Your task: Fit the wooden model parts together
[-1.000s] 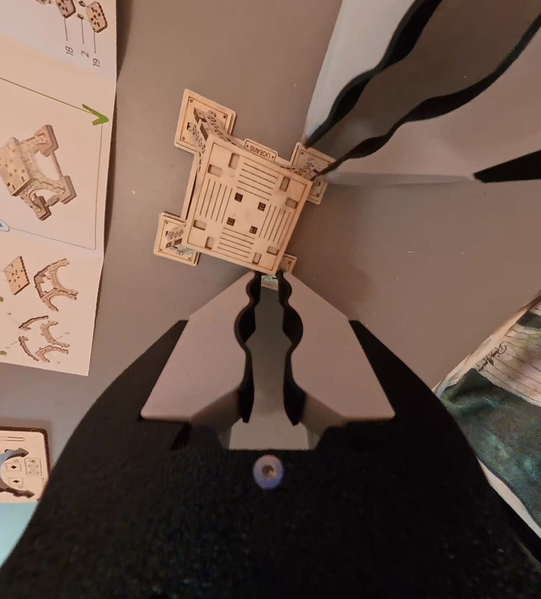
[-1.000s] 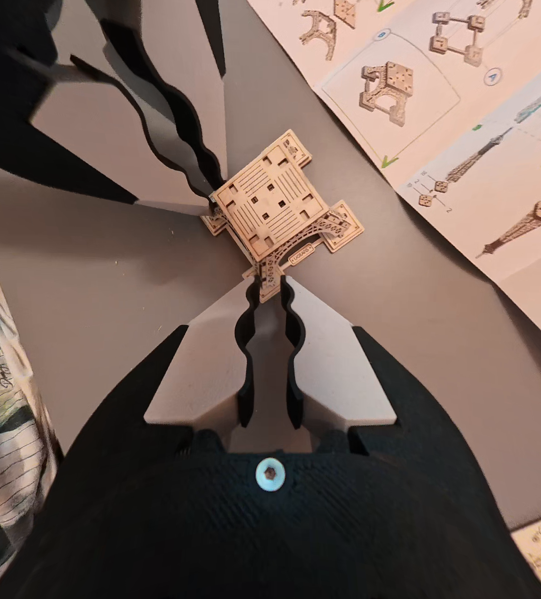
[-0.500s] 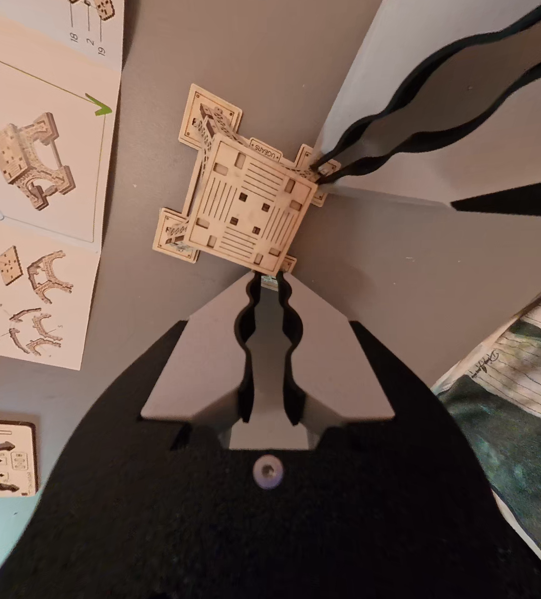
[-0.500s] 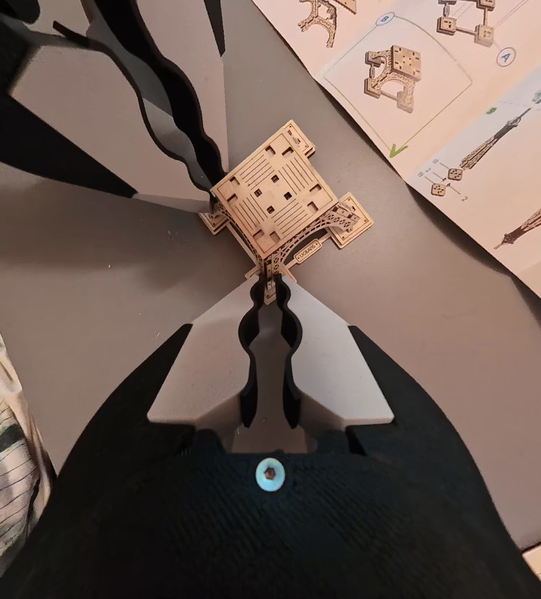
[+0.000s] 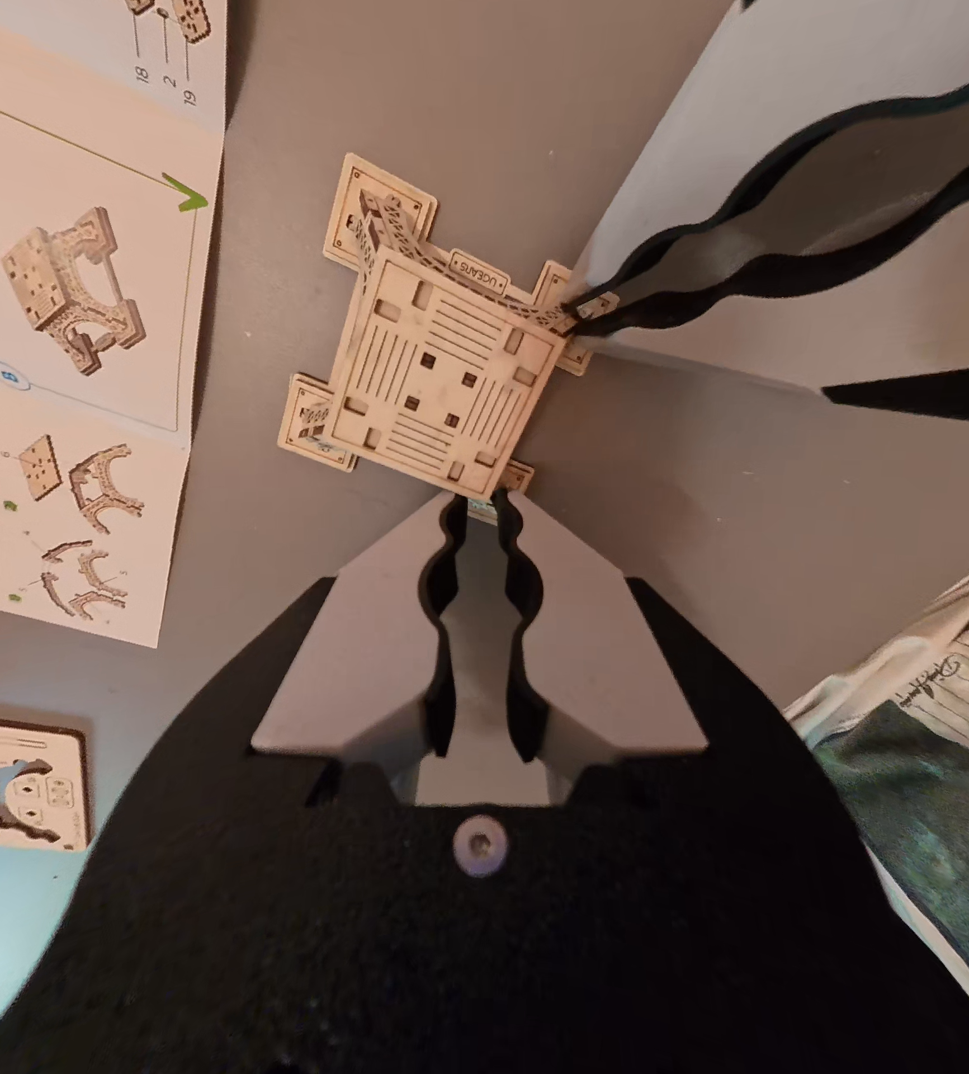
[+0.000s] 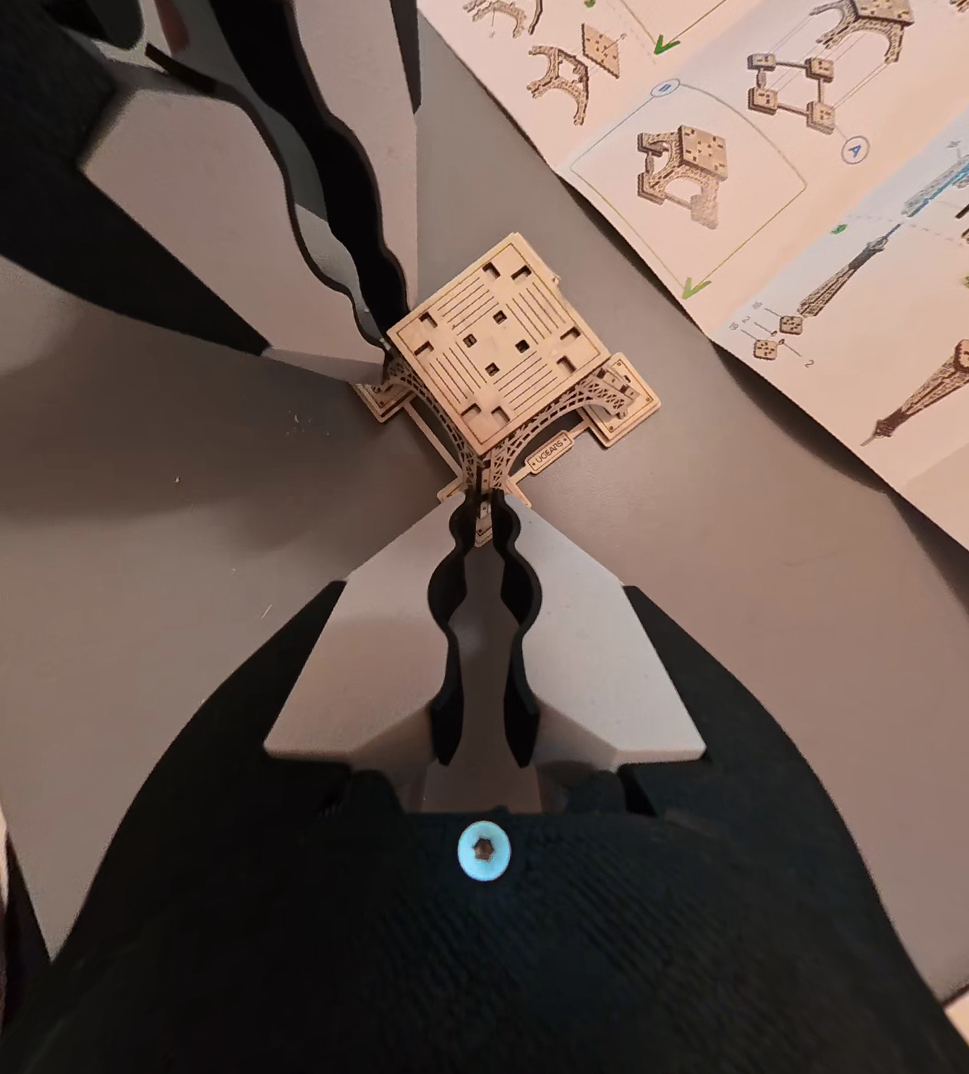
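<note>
left gripper (image 5: 479, 503): fingers pinch one foot of wooden tower base (image 5: 441, 372) | right gripper (image 6: 482, 511): fingers pinch neighbouring foot | base on desk (image 5: 702, 523)

Plain grey tabletop (image 5: 702, 523) under dim, warm light.

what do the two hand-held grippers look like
Both alike: the left hand-held gripper and right hand-held gripper have a textured black body, pale grey wedge-shaped fingers lined with wavy black pads, and one silver screw at centre. No cables or sleeves show.

Model (image 5: 441, 378) on table (image 5: 702, 523) — instruction sheet (image 5: 75, 348) left.
</note>
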Demonstrator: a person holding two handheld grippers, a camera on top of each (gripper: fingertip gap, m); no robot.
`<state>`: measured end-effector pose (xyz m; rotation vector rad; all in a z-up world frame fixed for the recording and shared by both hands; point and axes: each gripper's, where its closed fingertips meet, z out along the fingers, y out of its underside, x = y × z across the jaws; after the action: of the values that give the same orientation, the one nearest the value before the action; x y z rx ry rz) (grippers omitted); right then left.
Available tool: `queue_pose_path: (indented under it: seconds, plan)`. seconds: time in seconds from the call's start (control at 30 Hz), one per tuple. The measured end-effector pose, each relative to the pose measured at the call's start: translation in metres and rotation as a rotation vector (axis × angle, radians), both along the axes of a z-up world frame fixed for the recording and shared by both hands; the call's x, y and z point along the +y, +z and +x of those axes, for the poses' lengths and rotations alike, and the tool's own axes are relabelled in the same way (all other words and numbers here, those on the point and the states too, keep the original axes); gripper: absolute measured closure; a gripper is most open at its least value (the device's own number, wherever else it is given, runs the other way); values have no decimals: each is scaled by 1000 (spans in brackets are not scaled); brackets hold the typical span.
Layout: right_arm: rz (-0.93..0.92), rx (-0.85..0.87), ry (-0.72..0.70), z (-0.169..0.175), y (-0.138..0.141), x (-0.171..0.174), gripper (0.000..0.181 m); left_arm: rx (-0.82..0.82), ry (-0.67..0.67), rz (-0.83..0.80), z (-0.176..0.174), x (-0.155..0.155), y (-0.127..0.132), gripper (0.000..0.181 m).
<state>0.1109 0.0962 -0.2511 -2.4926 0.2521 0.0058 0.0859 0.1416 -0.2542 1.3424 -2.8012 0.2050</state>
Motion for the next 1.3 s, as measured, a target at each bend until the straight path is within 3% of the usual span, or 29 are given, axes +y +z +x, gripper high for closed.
queue_pose_path:
  seconds: [0.33, 0.53, 0.63, 0.77, 0.93, 1.07, 1.2, 1.3]
  plan:
    - [56, -25, -35, 0, 0, 0, 177, 4, -25, 0, 0, 0, -1, 174]
    - [118, 18, -28, 0, 2, 0, 177, -142, 11, -278, -5, -1, 7, 171]
    - [164, -85, -13, 6, 17, -5, 149, -427, 46, -454, -2, 7, 34, 162]
    - [312, -213, 155, 6, 58, 10, 117, -473, 66, -525, -24, 17, 29, 153]
    - [54, -175, 419, -1, 33, 33, 110, -466, 41, -474, -31, 15, 11, 149]
    - [-145, -228, 515, 7, 14, 40, 102, -451, 55, -511, -33, 12, 1, 149]
    - [-271, -200, 593, 3, -2, 42, 104, -454, 63, -535, -32, 14, -3, 149]
    - [-333, -211, 616, 7, -9, 39, 120, -477, 76, -557, -30, 15, -3, 149]
